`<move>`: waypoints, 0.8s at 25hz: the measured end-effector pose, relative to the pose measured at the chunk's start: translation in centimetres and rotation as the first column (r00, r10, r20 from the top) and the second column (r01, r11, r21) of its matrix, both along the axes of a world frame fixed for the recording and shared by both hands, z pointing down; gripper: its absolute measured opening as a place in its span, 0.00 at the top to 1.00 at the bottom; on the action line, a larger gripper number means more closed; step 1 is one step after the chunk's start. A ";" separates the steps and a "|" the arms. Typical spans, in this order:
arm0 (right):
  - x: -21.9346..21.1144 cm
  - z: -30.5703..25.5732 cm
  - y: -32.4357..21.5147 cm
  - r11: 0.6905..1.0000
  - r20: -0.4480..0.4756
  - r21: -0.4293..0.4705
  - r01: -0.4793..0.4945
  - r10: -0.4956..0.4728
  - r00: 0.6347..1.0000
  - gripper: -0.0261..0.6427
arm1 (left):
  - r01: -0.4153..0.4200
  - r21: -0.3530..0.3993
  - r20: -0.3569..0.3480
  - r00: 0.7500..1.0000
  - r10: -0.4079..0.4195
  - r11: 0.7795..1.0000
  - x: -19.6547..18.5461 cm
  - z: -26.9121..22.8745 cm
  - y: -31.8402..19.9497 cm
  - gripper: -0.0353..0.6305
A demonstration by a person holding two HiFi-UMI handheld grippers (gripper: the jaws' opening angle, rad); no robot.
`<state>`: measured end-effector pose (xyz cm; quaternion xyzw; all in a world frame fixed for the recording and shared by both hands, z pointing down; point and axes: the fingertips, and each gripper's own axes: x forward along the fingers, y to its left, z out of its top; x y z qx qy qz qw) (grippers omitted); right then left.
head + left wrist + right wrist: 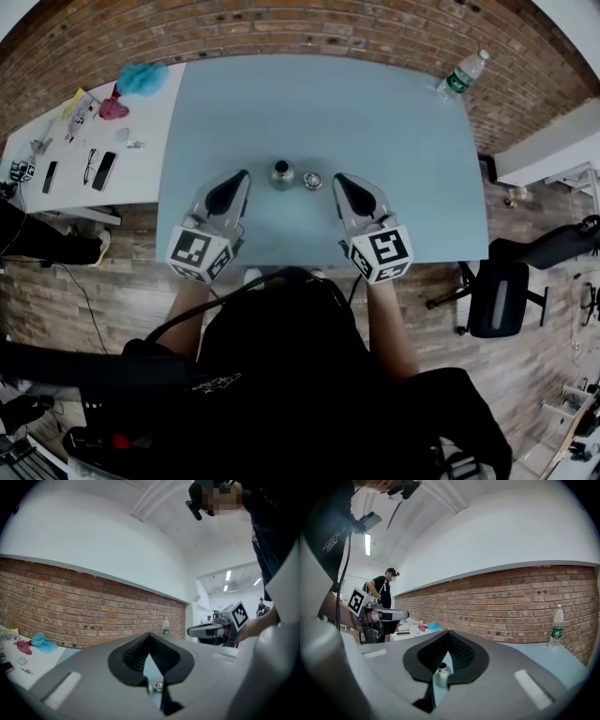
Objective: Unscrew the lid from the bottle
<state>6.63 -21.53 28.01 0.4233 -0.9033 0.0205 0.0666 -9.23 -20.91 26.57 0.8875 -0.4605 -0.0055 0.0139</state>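
A small metal bottle (282,174) stands uncapped on the light blue table (375,122). Its round metal lid (312,180) lies just to its right. My left gripper (243,176) points at the bottle from the left and is shut, with nothing in it. My right gripper (338,178) is to the right of the lid, also shut and holding nothing. In the left gripper view the lid (158,686) shows past the shut gripper (150,635), and the right gripper (220,623) beyond it. In the right gripper view the bottle (440,674) shows past the shut gripper (448,632).
A plastic water bottle (462,75) stands at the table's far right corner. A white table (84,141) on the left holds a blue cloth (142,77), glasses and small items. A black chair (506,291) is on the right, and a brick wall (309,28) runs behind.
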 end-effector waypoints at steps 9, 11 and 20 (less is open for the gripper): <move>0.4 0.1 0.3 1.000 0.004 -0.003 -0.013 0.013 1.000 0.96 | -0.006 0.003 0.004 1.000 0.006 1.000 0.2 0.1 0.2 0.95; 0.4 0.0 0.2 1.000 0.002 -0.003 -0.014 0.014 1.000 0.96 | -0.006 0.005 0.003 1.000 0.006 1.000 0.2 0.1 0.0 0.95; 0.7 0.2 -0.3 1.000 -0.011 -0.003 -0.012 0.012 1.000 0.96 | -0.012 0.005 0.003 1.000 0.012 1.000 0.8 0.1 -0.6 0.95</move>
